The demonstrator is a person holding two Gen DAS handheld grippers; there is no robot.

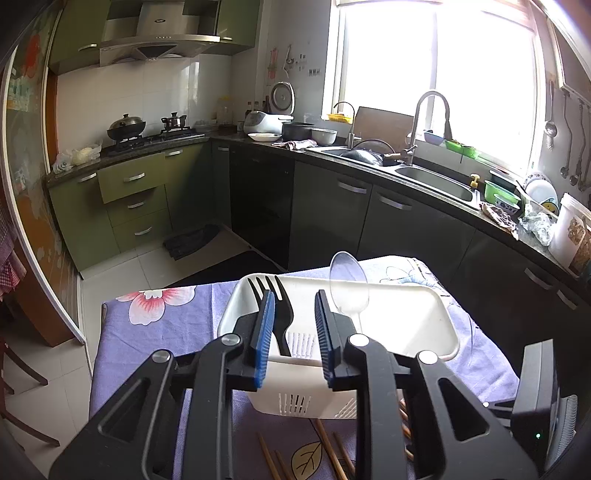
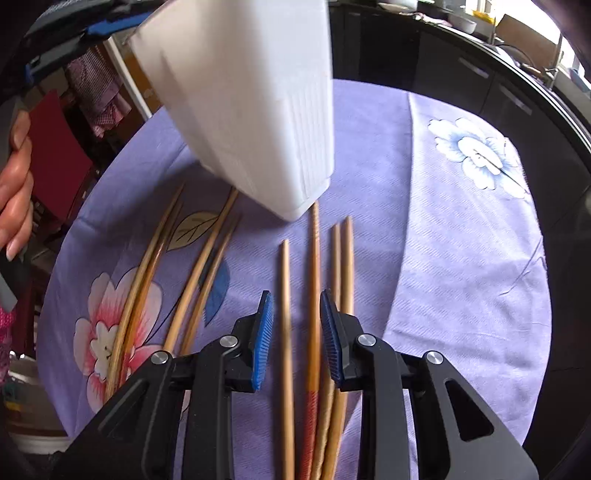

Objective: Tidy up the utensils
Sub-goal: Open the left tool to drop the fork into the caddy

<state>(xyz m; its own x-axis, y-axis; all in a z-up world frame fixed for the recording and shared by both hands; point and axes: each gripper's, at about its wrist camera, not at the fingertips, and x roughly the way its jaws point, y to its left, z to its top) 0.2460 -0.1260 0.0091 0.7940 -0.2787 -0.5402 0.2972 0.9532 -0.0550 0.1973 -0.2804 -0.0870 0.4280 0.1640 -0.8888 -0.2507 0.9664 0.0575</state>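
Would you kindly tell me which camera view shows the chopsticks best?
The right wrist view: the chopsticks lie spread across the purple tablecloth, nearly full length. The left wrist view catches only a few ends below the white utensil holder.

A home kitchen is shown: a steel range hood [image 1: 159, 35] is mounted above a gas hob [image 1: 147, 140], with olive-green drawers [image 1: 135, 199], a steel sink [image 1: 436, 181] and a white rice cooker [image 1: 264, 120].
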